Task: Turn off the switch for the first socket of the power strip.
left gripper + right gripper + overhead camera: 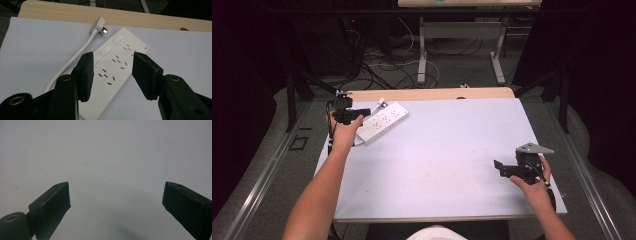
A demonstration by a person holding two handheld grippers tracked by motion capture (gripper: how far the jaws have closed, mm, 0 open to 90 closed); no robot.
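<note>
At ten o'clock on the table (437, 165), your left gripper (112, 72) straddles the near end of the white power strip (117, 65); jaws part-open, pads either side, contact not clear. The strip's cord (75, 58) and plug (100, 27) lie at the strip's ten o'clock. At four o'clock, your right gripper (116, 202) hangs spread wide over bare tabletop, gripping nothing.

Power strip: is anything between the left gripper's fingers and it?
Nothing visible. The left gripper straddles the power strip with bare gaps on both sides, its fingers not yet pressing. The plug and cord lie off to one side.
</note>
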